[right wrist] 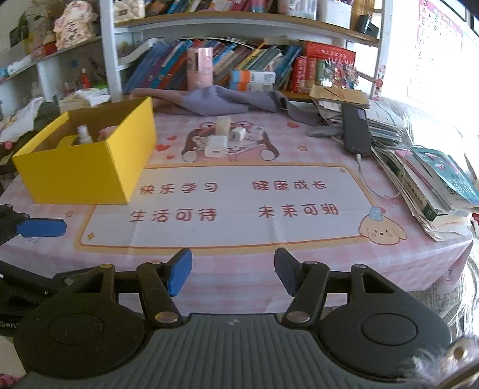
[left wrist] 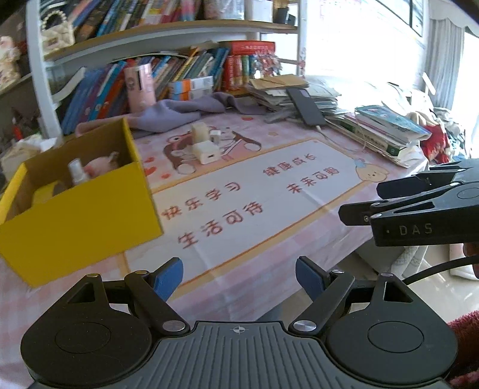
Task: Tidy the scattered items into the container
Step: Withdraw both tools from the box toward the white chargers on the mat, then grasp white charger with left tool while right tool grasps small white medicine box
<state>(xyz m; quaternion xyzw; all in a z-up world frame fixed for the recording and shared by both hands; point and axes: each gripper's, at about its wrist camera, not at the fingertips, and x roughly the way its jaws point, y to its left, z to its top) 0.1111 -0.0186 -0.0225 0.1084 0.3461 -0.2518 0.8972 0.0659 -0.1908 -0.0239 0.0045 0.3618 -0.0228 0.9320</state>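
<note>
A yellow open box stands on the left of the table, also in the right wrist view; it holds a small spray bottle and a pink item. White chargers and a cream block lie grouped mid-table, also in the left wrist view. My left gripper is open and empty over the table's near edge. My right gripper is open and empty, near the front edge; its body shows at the right of the left wrist view.
A grey cloth lies behind the chargers. A black phone with a cable rests on stacked books and papers at the right. A pink canister stands before a bookshelf. The printed pink tablecloth covers the table.
</note>
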